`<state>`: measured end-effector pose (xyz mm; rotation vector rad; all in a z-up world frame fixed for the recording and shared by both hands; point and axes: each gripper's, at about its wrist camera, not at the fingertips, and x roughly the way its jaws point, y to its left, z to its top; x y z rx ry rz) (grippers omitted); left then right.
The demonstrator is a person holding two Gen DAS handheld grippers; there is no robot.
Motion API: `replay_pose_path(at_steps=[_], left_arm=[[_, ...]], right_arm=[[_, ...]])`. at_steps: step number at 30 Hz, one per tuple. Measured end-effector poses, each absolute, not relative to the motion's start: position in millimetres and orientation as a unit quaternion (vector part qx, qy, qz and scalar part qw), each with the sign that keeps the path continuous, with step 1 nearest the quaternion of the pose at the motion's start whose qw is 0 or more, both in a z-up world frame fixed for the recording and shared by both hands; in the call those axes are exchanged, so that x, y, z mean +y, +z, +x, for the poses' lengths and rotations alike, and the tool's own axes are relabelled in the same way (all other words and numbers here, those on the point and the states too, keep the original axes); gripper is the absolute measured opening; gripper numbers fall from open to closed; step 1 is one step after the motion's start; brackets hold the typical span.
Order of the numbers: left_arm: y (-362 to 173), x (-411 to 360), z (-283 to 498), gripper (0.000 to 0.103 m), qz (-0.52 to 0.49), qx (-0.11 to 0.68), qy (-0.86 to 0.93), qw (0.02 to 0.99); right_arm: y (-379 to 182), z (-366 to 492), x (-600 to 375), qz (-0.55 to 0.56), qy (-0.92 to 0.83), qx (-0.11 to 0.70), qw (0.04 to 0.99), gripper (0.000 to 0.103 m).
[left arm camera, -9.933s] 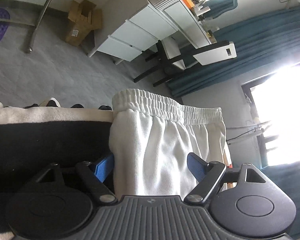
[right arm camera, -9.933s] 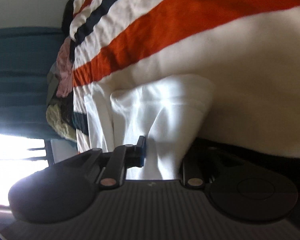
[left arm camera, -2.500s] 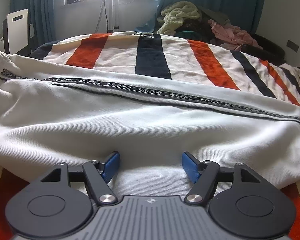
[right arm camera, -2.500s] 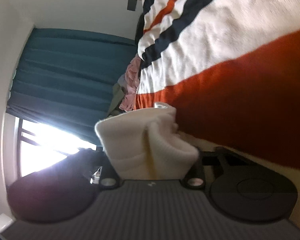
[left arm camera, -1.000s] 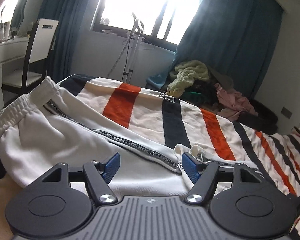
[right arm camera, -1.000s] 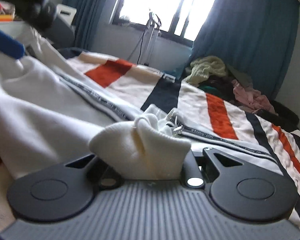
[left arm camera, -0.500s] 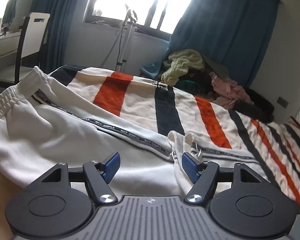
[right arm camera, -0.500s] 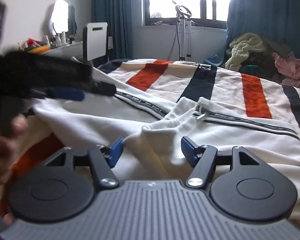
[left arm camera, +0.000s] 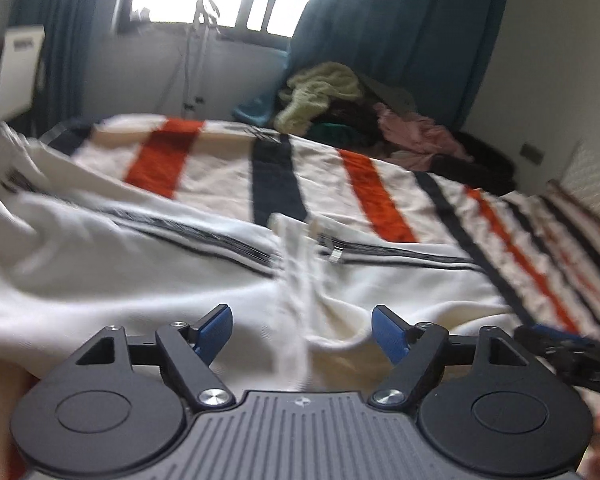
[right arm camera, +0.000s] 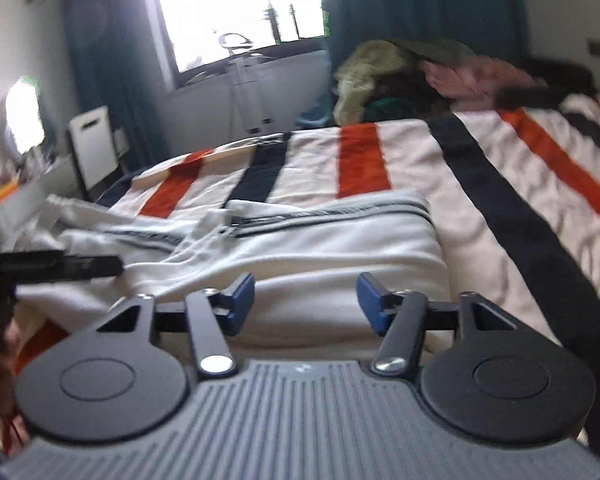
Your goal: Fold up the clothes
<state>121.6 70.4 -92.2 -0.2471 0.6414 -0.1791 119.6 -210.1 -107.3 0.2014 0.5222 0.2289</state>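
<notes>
The left gripper (left arm camera: 302, 330) has its jaws spread and opening wider, empty, hovering low over the white trousers (left arm camera: 140, 264). The right gripper (right arm camera: 306, 300) also holds nothing; its jaws stand apart but are closing, just above the folded end. The trousers lie doubled across the near edge of the striped bed (right arm camera: 480, 184) (cuff laid back over the leg, it seems), probably set down so that both grippers can take a fresh hold for another fold. A heap of clothes (left arm camera: 340, 96) waits at the far edge.
</notes>
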Motion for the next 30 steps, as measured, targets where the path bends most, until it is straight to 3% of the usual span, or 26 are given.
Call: replay_pose_path(at_steps=[3,9,20,25,30], left_arm=[[-102.8,68.7,127.6,0.078,-0.153,0.328,-0.105,0.926],[-116.7,62.1,138.5,0.072,-0.173,0.344,-0.113,0.916],[-109.7,39.9,129.0,0.059,-0.087,0.305,-0.115,0.941],[-118.6,34.2,135.8,0.038,-0.065,0.316,-0.110,0.940],[-117.2,39.0,132.7,0.031,-0.090,0.317,-0.115,0.937]], right_arm=[[-120.2,130.9,-220.6,0.114,0.078,0.278,0.951,0.046],[-158.1,150.9,-229.3,0.129,0.053,0.333,0.932,0.044],[-159.1,149.0,-228.5,0.129,0.053,0.328,0.934,0.044],[-158.8,147.1,-228.1,0.128,0.053,0.325,0.935,0.044],[-159.0,146.4,-228.1,0.128,0.052,0.324,0.936,0.043]])
